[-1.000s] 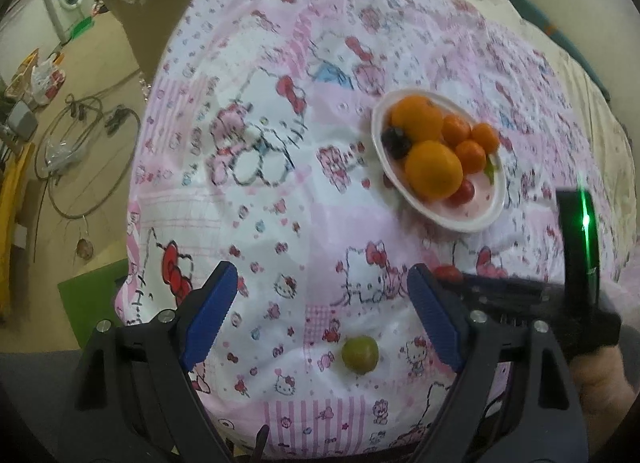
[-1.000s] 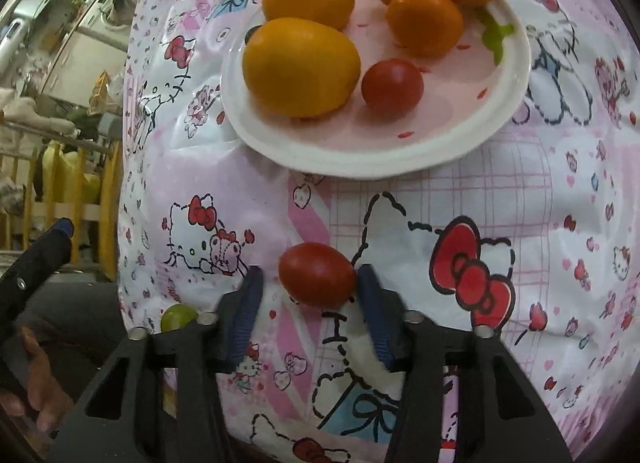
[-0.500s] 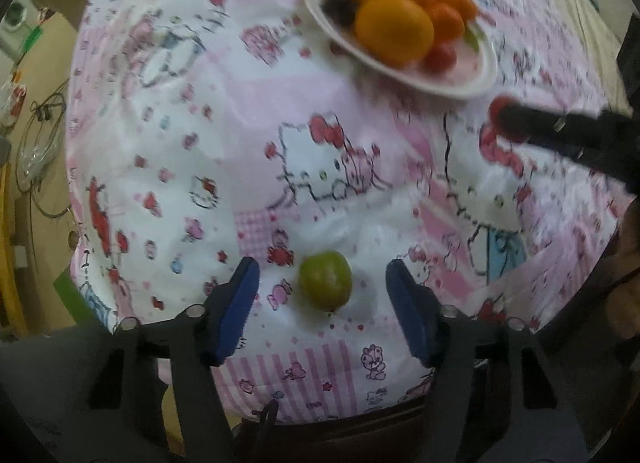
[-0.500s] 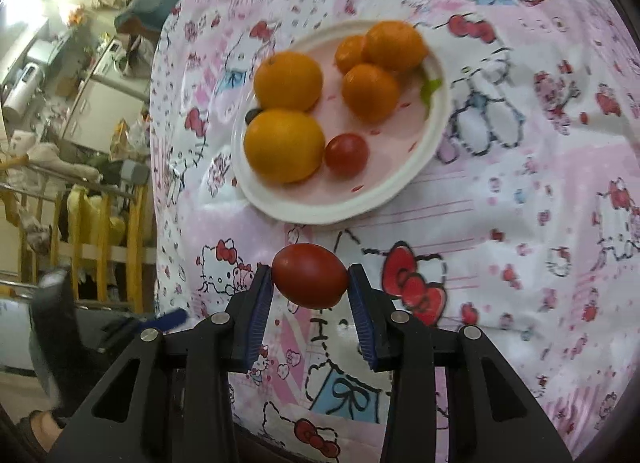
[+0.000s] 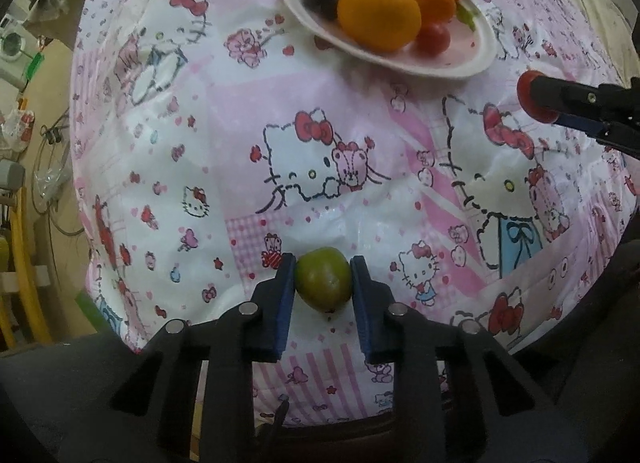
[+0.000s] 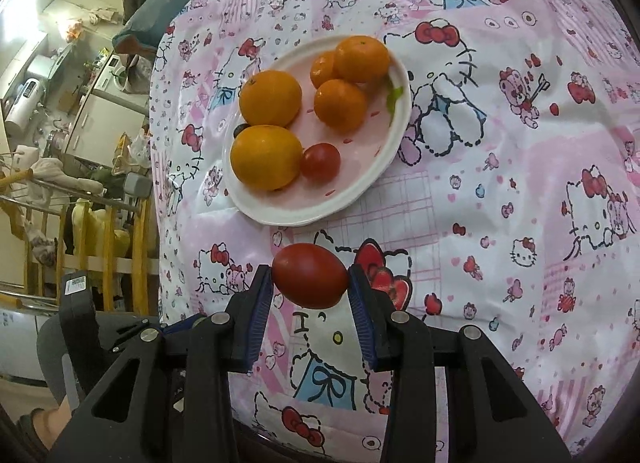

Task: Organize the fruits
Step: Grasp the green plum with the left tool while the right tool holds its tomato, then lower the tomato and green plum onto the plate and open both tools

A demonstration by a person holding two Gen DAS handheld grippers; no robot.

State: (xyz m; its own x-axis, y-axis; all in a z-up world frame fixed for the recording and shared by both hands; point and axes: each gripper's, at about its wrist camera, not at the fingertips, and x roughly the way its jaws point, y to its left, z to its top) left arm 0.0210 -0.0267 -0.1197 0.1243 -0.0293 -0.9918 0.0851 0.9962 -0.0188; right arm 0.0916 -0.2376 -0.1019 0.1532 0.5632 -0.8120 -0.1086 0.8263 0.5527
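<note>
Left claw (image 5: 323,277) gripping green fruit (image 5: 323,279), cloth (image 6: 500,183) lettered "I"

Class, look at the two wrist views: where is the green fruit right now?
The green fruit sits low and centre in the left wrist view, pinched between the left gripper pads near the tablecloth's front edge, far from the plate.

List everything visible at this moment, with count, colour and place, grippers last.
Plate: 1, white with pink centre, on the tablecloth.
Oranges: 2 large, orange, left side of the plate.
Mandarins: 3 small, orange, far side of the plate.
Small tomato: 1, red, on the plate beside the near orange.
Dark fruit: 1, blackish, plate's left edge.
Red tomato: 1, in the right gripper.
Green fruit: 1, in the left gripper.
Tablecloth: 1, pink and white cartoon print.
Left gripper: black, blue pads.
Right gripper: same.
</note>
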